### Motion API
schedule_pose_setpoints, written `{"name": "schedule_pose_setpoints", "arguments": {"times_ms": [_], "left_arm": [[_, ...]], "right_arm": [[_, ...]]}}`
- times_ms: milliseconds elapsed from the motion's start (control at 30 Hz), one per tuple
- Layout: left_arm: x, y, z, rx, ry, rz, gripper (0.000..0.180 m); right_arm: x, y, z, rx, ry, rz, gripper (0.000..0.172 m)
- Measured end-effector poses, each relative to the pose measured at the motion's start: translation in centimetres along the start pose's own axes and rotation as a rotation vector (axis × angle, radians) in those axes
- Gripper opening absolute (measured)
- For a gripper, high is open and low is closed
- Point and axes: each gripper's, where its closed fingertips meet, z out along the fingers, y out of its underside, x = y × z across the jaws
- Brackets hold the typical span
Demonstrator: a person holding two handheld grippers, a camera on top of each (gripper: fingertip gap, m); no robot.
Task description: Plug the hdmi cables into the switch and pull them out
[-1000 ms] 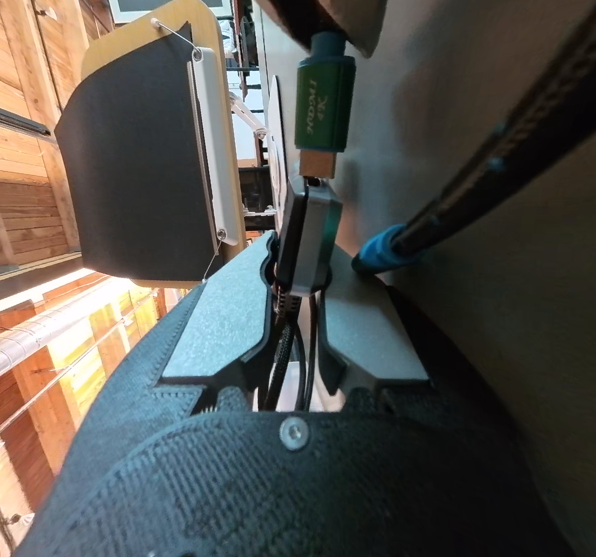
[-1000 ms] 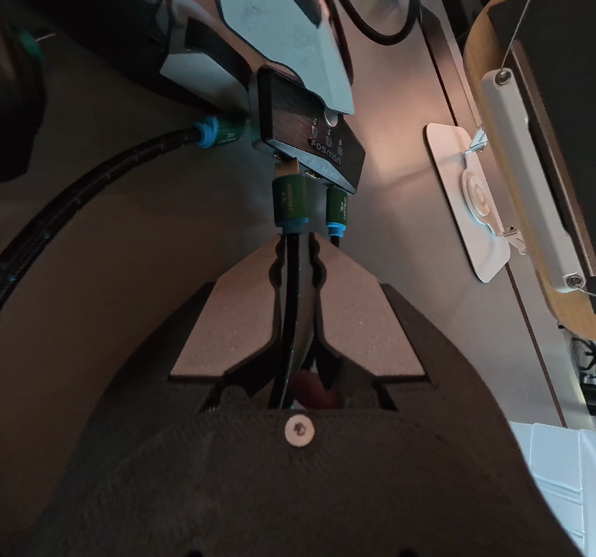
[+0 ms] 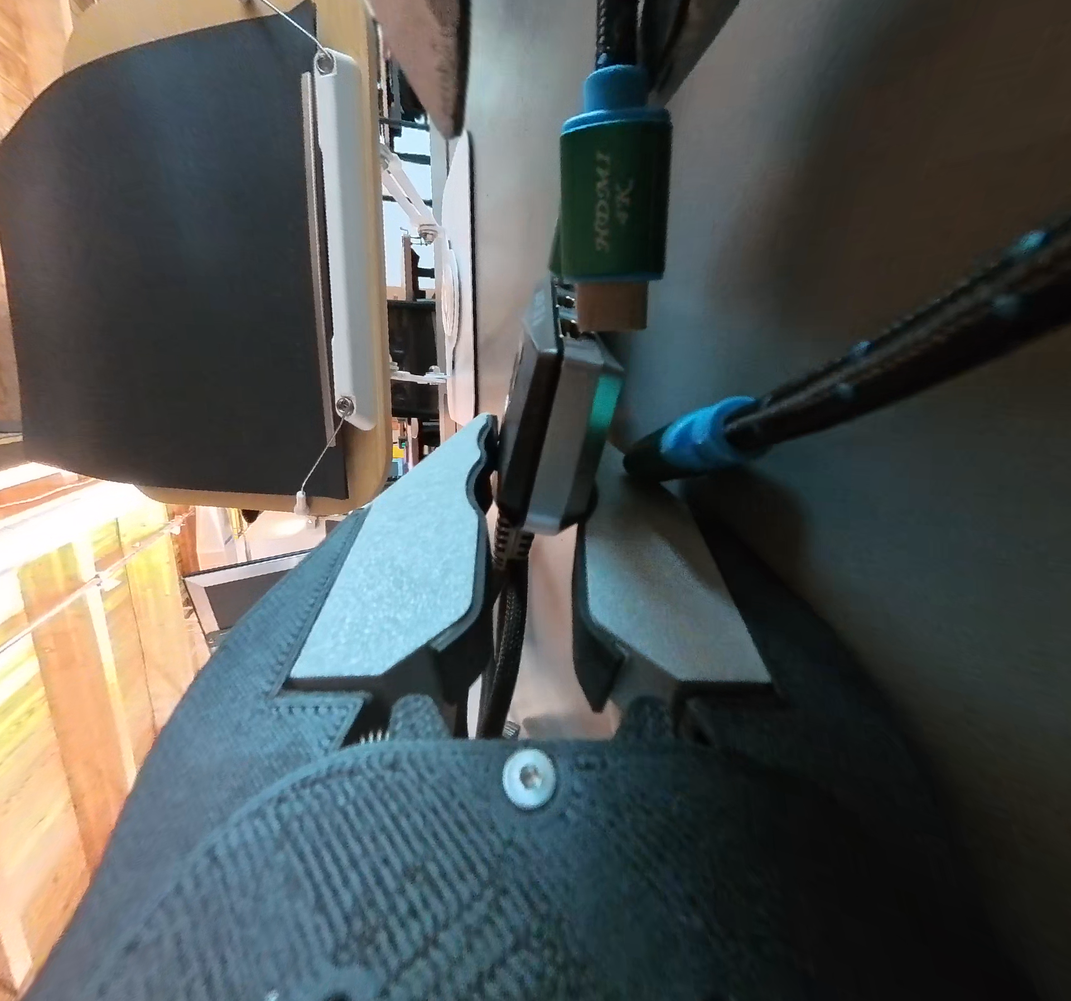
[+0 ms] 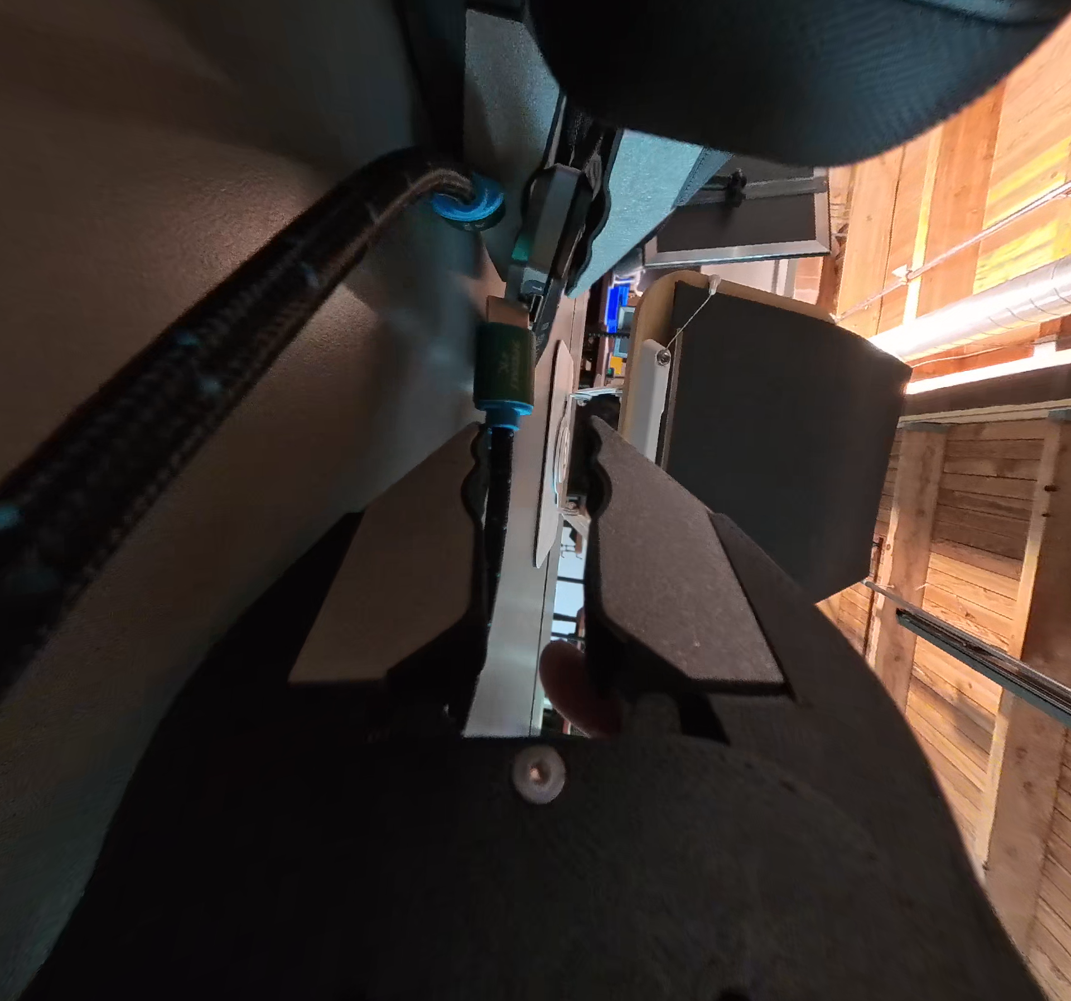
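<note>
Now the right gripper (image 4: 533, 440) has opened wide and let the cable (image 4: 498, 509) go; its green plug (image 4: 504, 362) sits just ahead; in the left view, the left gripper (image 3: 542, 463) squeezes the switch (image 3: 550, 428), green plug (image 3: 614, 202) at its far end.

Left wrist view: bright warm glare lower left, my gripper body soft, out of focus at bottom. Right wrist view dimmer: my gripper in deep shadow, overexposed strip upper right, fisheye bending edges, cable blurred left.
</note>
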Motion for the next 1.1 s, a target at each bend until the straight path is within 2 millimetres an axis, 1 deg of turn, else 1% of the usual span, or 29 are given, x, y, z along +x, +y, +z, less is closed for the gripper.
{"name": "schedule_pose_setpoints", "arguments": {"times_ms": [33, 100, 167, 267, 400, 467, 533, 600, 667, 733, 767, 800, 900, 967, 1100], "left_arm": [[0.0, 0.0, 0.0, 0.000, 0.003, -0.005, 0.022], [0.1, 0.0, 0.0, 0.005, 0.014, -0.028, 0.022], [0.1, 0.1, 0.0, 0.014, 0.022, -0.051, 0.023], [0.1, 0.0, 0.0, 0.018, 0.025, -0.060, 0.023], [-0.1, -0.1, 0.0, 0.022, -0.005, -0.021, 0.022], [-0.6, -0.2, 0.0, 0.020, -0.048, 0.028, 0.022], [-1.1, -0.3, 0.0, 0.015, -0.101, 0.091, 0.021], [-1.9, -0.6, -0.1, 0.010, -0.163, 0.146, 0.021], [-2.9, -1.0, -0.3, 0.009, -0.227, 0.166, 0.021], [-4.1, -1.1, -0.7, -0.002, -0.296, 0.185, 0.021], [-4.5, -1.2, -0.9, -0.006, -0.323, 0.202, 0.021], [-4.6, -1.4, -1.0, -0.006, -0.336, 0.216, 0.020], [-4.5, -1.6, -1.1, -0.003, -0.342, 0.243, 0.020], [-4.7, -1.6, -1.3, 0.001, -0.352, 0.237, 0.020], [-4.6, -1.4, -1.3, 0.001, -0.348, 0.234, 0.020]], "right_arm": [[-0.1, -0.2, -0.1, 0.013, 0.003, -0.011, 0.025], [-0.4, -0.5, -0.3, 0.033, 0.008, -0.053, 0.007], [-0.3, -0.5, -0.2, 0.032, 0.026, -0.068, 0.007], [-0.5, -0.4, -0.1, 0.027, -0.013, -0.007, 0.007], [-0.8, -0.2, -0.2, 0.036, -0.152, 0.226, 0.005], [-1.2, -0.2, -0.2, 0.032, -0.265, 0.402, 0.005], [-0.9, 0.4, -0.2, -0.001, -0.338, 0.566, 0.005], [-1.5, 0.6, -0.3, -0.043, -0.464, 0.742, 0.005], [-2.4, 0.3, -0.8, -0.082, -0.609, 0.905, 0.005], [-3.0, -0.6, -1.4, -0.093, -0.736, 1.057, 0.005], [-3.0, -1.0, -1.6, -0.092, -0.773, 1.126, 0.005], [-2.6, -0.9, -1.4, -0.088, -0.772, 1.184, 0.004], [-1.4, -0.4, -1.2, -0.063, -0.773, 1.298, 0.004], [-0.9, -0.6, -1.5, -0.026, -0.797, 1.359, 0.004], [-1.0, -0.8, -2.0, 0.028, -0.831, 1.425, 0.003]]}}
